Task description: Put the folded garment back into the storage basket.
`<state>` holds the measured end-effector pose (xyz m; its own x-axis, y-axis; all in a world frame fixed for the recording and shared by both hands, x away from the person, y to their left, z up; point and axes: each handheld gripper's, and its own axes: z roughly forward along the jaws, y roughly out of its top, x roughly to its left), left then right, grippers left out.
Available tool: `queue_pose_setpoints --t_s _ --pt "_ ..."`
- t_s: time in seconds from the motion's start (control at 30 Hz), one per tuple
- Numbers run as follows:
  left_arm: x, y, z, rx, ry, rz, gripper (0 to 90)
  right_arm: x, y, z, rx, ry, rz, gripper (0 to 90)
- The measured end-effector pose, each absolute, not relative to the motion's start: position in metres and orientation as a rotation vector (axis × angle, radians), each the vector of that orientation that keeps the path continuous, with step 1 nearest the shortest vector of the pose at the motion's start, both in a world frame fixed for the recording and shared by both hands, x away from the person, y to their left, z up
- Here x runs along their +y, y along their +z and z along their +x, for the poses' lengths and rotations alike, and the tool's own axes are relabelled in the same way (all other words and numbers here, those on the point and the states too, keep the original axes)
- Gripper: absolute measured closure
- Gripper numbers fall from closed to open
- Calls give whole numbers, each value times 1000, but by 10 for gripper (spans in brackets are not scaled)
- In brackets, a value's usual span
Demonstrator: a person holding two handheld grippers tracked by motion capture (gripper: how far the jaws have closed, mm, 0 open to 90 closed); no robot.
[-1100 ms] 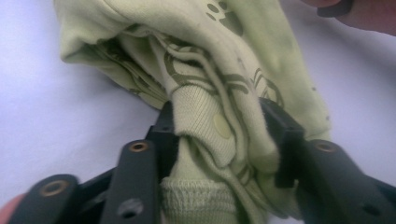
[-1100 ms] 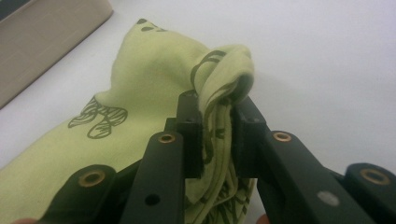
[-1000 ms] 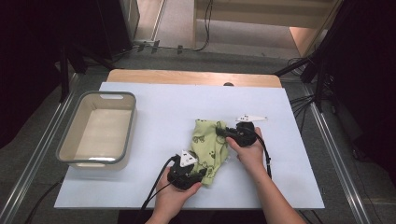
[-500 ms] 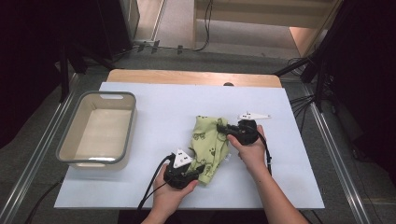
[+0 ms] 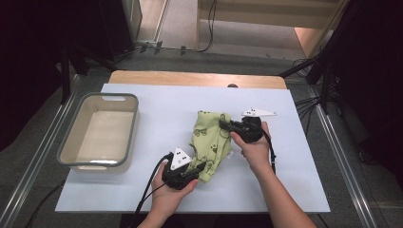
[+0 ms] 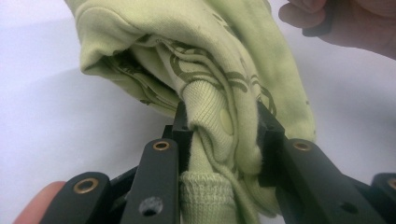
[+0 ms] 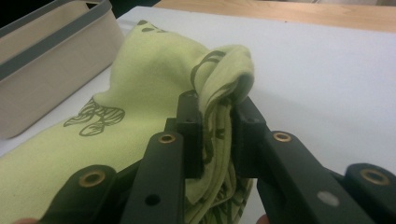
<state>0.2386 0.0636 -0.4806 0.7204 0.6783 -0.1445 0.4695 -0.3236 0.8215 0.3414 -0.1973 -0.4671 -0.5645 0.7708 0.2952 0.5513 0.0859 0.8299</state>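
Green garment [image 5: 211, 142] bunched mid-tabletop [image 5: 157, 102], right of grey bin [image 5: 97, 130]. Left tool [image 5: 199, 167] just tightened, now clamped on ribbed cuff; right tool [image 5: 224, 124] clamped on far fold. Cloth drawn narrower than a second ago; probably gathered for lifting binward.

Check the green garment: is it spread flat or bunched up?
Bunched. The green garment lies folded in layers between the left gripper and the right gripper, each clamped on gathered cloth.
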Motion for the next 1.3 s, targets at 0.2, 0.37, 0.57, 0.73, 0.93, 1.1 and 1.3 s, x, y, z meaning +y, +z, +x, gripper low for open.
queue_pose_setpoints --t_s 0.2,0.37,0.57,0.73,0.93,1.1,1.3 --pt "70 -472 239 871 302 1957 681 -192 -458 344 2133 1482 1314 742" --pt "76 -465 239 860 331 1922 682 -188 -451 346 2126 1492 1307 742" --pt "81 -460 239 854 359 1888 682 -183 -443 348 2117 1502 1289 742" --pt "85 -456 239 849 380 1872 683 -180 -438 350 2111 1513 1281 742" --pt "91 -449 239 851 396 1850 683 -174 -432 352 2112 1523 1265 742" --pt "98 -444 240 859 411 1839 682 -167 -425 356 2117 1528 1248 742" --pt "110 -437 240 874 434 1818 682 -154 -421 362 2126 1545 1233 742"
